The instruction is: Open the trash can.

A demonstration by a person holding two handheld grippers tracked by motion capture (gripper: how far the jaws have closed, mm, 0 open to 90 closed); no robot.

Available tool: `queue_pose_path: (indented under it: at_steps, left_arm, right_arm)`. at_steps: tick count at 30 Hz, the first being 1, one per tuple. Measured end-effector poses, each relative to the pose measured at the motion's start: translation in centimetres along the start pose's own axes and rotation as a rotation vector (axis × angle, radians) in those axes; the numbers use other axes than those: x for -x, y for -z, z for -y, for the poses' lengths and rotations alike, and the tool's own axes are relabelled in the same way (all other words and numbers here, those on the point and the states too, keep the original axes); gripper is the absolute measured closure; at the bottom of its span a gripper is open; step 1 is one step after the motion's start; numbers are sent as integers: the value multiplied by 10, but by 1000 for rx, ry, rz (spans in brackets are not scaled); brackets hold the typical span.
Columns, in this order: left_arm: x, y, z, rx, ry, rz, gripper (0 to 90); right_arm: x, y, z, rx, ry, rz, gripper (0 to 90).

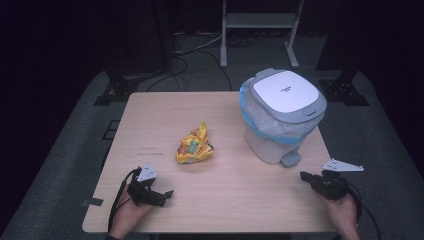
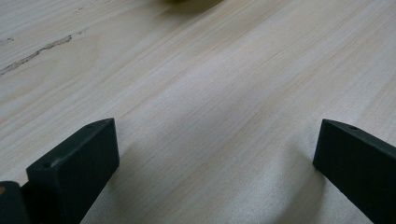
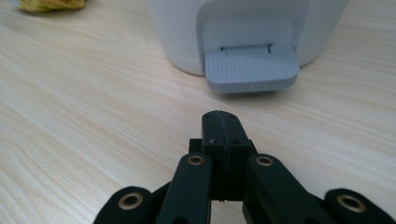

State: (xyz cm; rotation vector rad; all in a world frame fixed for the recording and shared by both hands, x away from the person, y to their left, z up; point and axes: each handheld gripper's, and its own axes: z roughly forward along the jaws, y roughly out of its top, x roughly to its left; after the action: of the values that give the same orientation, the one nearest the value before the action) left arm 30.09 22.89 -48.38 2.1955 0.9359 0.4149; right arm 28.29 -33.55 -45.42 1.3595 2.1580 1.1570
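Note:
A crumpled yellow snack wrapper (image 1: 194,146) lies near the middle of the wooden table (image 1: 225,200). A white pedal bin (image 1: 281,115) with a grey lid and a blue liner stands at the right, lid down. Its grey foot pedal (image 3: 252,68) faces my right gripper (image 3: 220,122), which is shut with nothing between its jaws and sits a short way in front of the pedal. That right gripper (image 1: 306,176) is held at the table's right front corner. My left gripper (image 1: 167,194) rests near the front left, below the wrapper. Its jaws stand wide apart over bare wood (image 2: 215,140).
The wrapper's yellow edge (image 3: 51,4) also lies far left in the right gripper view. A dark scratch (image 2: 37,53) marks the wood ahead of the left gripper. Beyond the table are a metal frame (image 1: 260,30), cables and black stands on the floor.

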Motion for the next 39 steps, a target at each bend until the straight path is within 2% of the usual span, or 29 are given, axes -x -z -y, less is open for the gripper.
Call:
queue_pose_path:
  at_steps: [9,15,30,39]
  left_arm:
    - [0,0,0,0,0,0,0]
    - [0,0,0,0,0,0,0]
    - [0,0,0,0,2,0,0]
    - [0,0,0,-3,-2,1,0]
  right_arm:
    - [-1,13,-15,41,-4,-10,900]
    - [-4,22,-28,64,22,-21,900]
    - [-4,45,-56,117,40,-24,900]
    - [-9,56,-74,141,46,-35,900]
